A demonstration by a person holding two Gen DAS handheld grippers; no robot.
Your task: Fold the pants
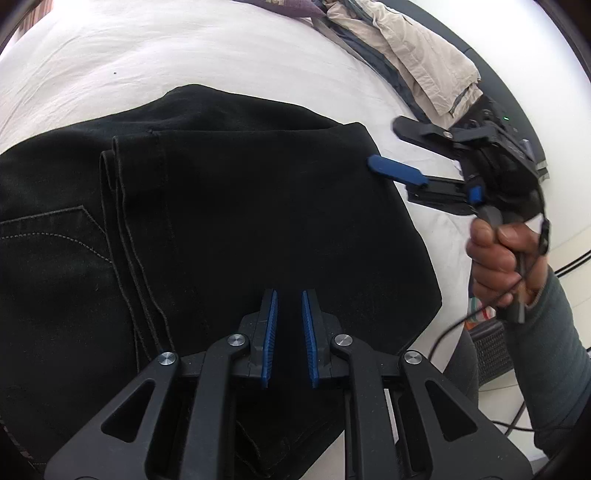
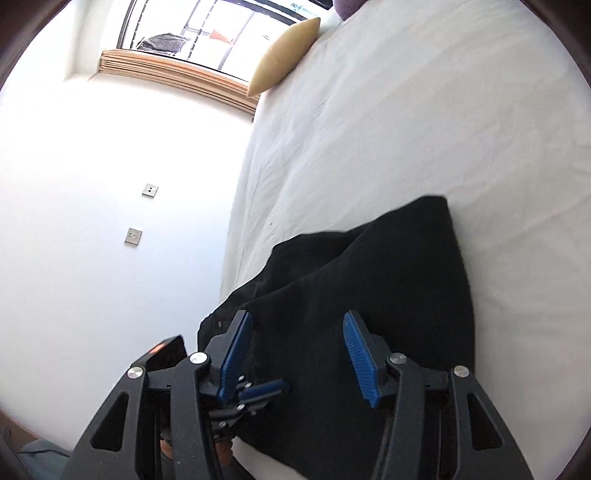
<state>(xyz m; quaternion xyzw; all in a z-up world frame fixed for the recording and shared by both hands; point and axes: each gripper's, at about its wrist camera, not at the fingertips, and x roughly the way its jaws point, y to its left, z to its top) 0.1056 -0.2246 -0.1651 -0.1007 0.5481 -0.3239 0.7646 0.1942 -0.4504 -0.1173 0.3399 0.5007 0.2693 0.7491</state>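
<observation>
Black pants (image 1: 240, 221) lie folded on the white bed sheet (image 1: 147, 55), the hems stacked over a stitched back pocket at the left. My left gripper (image 1: 288, 295) hovers over the folded legs, its blue pads almost together with nothing between them. My right gripper (image 1: 384, 144), held by a hand (image 1: 498, 258), stands open just off the pants' right edge and grips nothing. In the right wrist view the right gripper (image 2: 297, 321) is open above the pants (image 2: 388, 288), and the left gripper (image 2: 258, 393) shows low between its fingers.
A pile of beige and grey clothes (image 1: 417, 62) lies at the bed's far right, with a purple cushion (image 1: 288, 5) behind it. A tan pillow (image 2: 284, 55) leans by the window. A white wall with sockets (image 2: 149, 190) runs along the bed's left side. Cables (image 1: 517, 424) hang at the right.
</observation>
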